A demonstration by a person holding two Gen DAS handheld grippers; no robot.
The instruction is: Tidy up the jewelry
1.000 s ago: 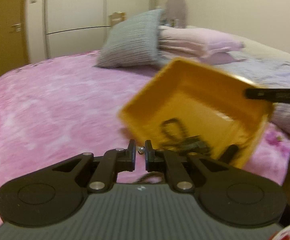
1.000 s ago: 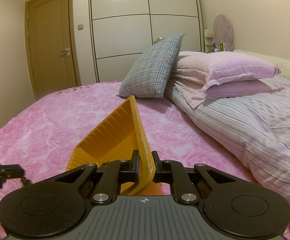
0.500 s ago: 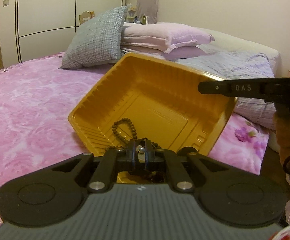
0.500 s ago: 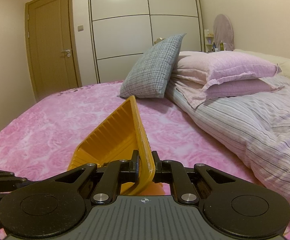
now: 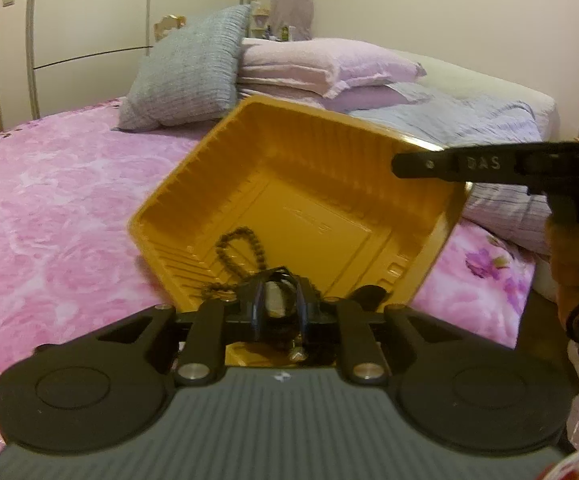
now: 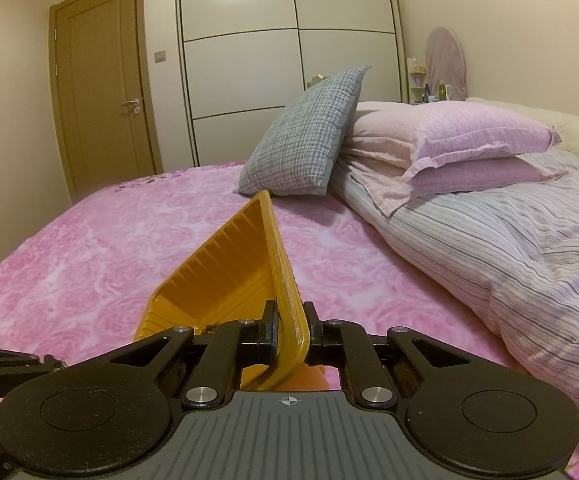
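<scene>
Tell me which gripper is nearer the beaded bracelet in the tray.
Left. The left gripper sits just beside the beaded bracelet, inside the yellow tray; the right gripper clamps the tray's far rim.

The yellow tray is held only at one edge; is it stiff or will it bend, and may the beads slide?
The yellow tray looks like thin ribbed plastic, so it probably flexes a little where the right tool pinches its rim. It seems light. Because it is tilted, the bead bracelet will likely slide toward the low corner near the left tool.

"DAS" on the right tongs point(image 5: 429, 165), white lettering.
</scene>
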